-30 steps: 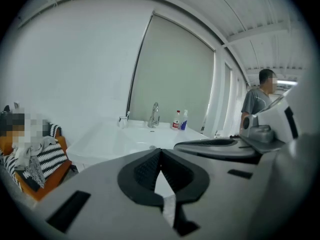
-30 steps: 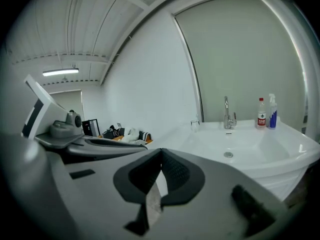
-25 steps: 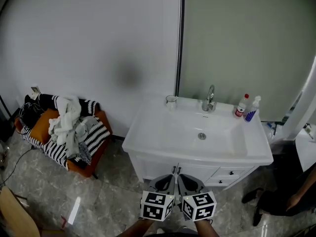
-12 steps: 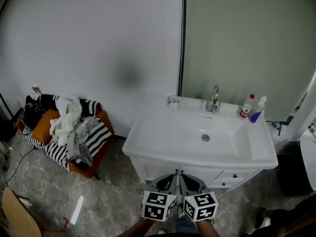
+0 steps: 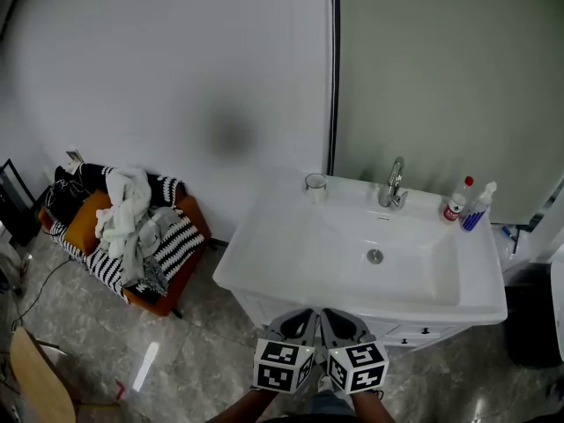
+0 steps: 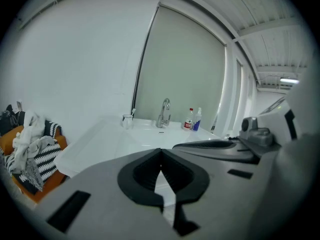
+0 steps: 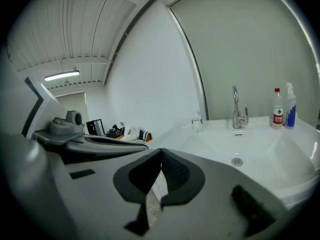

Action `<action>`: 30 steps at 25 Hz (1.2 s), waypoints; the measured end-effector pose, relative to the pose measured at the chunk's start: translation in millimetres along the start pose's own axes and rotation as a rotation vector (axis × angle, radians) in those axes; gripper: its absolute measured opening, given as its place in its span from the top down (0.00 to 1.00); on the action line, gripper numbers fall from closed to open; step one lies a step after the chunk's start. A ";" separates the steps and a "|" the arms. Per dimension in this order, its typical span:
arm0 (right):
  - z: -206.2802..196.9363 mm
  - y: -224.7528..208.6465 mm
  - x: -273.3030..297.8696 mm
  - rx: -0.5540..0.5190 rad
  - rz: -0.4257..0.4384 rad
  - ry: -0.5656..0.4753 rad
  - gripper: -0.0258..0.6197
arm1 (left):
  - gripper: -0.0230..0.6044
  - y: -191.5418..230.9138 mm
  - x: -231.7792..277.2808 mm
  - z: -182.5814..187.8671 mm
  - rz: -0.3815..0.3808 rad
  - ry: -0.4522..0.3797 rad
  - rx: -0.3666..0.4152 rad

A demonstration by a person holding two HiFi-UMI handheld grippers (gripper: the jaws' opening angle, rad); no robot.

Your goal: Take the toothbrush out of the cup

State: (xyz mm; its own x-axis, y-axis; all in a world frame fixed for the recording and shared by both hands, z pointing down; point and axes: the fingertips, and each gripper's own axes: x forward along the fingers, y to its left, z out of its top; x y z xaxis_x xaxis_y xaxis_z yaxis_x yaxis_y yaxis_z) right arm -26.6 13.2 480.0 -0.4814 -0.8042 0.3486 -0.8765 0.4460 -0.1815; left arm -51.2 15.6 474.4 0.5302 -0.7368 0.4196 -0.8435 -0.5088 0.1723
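Two grippers sit close together at the bottom of the head view, low in front of a white vanity. The left gripper [image 5: 298, 322] is clenched: in its own view the dark pads meet at the tips with nothing between them. The right gripper [image 5: 340, 322] is clenched and empty in the same way.

Past them comes the vanity's front edge, then the broad white sink [image 5: 264, 254] with its drain [image 5: 375, 256] in the middle of the basin. Both grippers are well apart from anything on the sink top.

At the back left corner of the sink top stands the clear cup [image 5: 315, 183], upright, near the wall. The toothbrush [image 6: 133, 112] is in the cup; in the left gripper view its thin handle leans up out of the rim, too small to tell more.

To the right of the cup, behind the basin, rises the chrome faucet [image 5: 392, 183]. Further right, near the back right corner, a red-capped bottle [image 5: 456, 201] and a blue spray bottle [image 5: 478, 208] stand just beside each other.

Off to the left on the floor, an orange seat [image 5: 176, 267] carries a heap of clothes [image 5: 128, 223].
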 end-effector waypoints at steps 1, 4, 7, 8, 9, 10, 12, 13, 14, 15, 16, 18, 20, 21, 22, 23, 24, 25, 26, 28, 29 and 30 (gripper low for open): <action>1.8 -5.9 3.7 0.003 0.007 0.003 0.94 | 0.95 0.9 6.7 2.3 0.008 0.003 -0.002; 5.7 -22.8 15.0 0.006 0.030 0.007 0.94 | 0.95 4.2 26.6 7.9 0.031 0.006 -0.011; 11.6 -41.4 25.4 0.013 0.049 0.008 0.94 | 0.95 5.1 46.2 15.5 0.051 0.012 -0.012; 14.4 -47.5 28.3 0.015 0.056 0.008 0.94 | 0.95 4.7 52.4 18.3 0.059 0.015 -0.010; 17.5 -53.5 31.0 0.016 0.064 0.008 0.94 | 0.95 4.3 58.4 21.3 0.066 0.018 -0.009; 20.6 -59.3 33.7 0.017 0.071 0.008 0.94 | 0.95 3.9 64.5 24.4 0.074 0.020 -0.009; 26.2 -70.5 39.1 0.017 0.086 0.009 0.94 | 0.95 3.7 77.0 30.1 0.090 0.024 -0.009; 28.5 -76.0 41.6 0.017 0.093 0.010 0.94 | 0.95 3.7 83.2 32.7 0.097 0.027 -0.009; 30.8 -81.2 43.9 0.018 0.100 0.011 0.94 | 0.95 3.6 89.0 35.1 0.104 0.030 -0.008; 33.1 -85.9 46.2 0.019 0.108 0.011 0.94 | 0.95 3.7 94.3 37.2 0.111 0.032 -0.007; 35.3 -89.9 48.3 0.019 0.115 0.011 0.94 | 0.95 3.9 98.7 38.9 0.118 0.034 -0.006; 39.5 -96.3 52.9 0.019 0.128 0.009 0.94 | 0.95 4.9 105.6 42.6 0.130 0.034 -0.004; 43.7 -100.6 57.4 0.019 0.137 0.007 0.94 | 0.95 6.6 111.0 46.2 0.137 0.035 0.000; 45.4 -102.0 59.3 0.020 0.141 0.005 0.94 | 0.95 7.7 113.0 47.4 0.140 0.037 0.003; 46.9 -103.2 61.0 0.021 0.145 0.004 0.94 | 0.95 9.0 115.0 48.5 0.143 0.039 0.007; 48.4 -104.6 62.8 0.021 0.148 0.003 0.94 | 0.95 10.5 117.2 50.1 0.145 0.039 0.010; 50.1 -106.3 64.8 0.020 0.150 0.002 0.94 | 0.95 12.2 119.7 52.4 0.146 0.037 0.012; 51.6 -108.3 67.1 0.020 0.151 0.002 0.94 | 0.95 13.8 122.6 55.0 0.144 0.034 0.015; 52.8 -110.6 69.4 0.020 0.151 0.003 0.94 | 0.95 15.1 125.6 57.6 0.140 0.032 0.020; 54.6 -115.2 74.4 0.023 0.147 0.006 0.94 | 0.95 18.3 132.4 62.2 0.129 0.029 0.034; 56.0 -117.6 77.3 0.026 0.143 0.007 0.94 | 0.95 20.7 136.0 64.6 0.123 0.029 0.042; 57.7 -120.2 80.7 0.031 0.136 0.006 0.94 | 0.95 23.7 139.9 67.2 0.118 0.030 0.050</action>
State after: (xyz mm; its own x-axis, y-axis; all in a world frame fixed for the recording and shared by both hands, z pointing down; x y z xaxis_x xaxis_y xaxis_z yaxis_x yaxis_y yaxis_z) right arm 39.4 -127.9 476.9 -0.5956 -0.7347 0.3248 -0.8032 0.5383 -0.2552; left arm 8.8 -129.4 477.3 0.4245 -0.7795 0.4606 -0.8939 -0.4417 0.0763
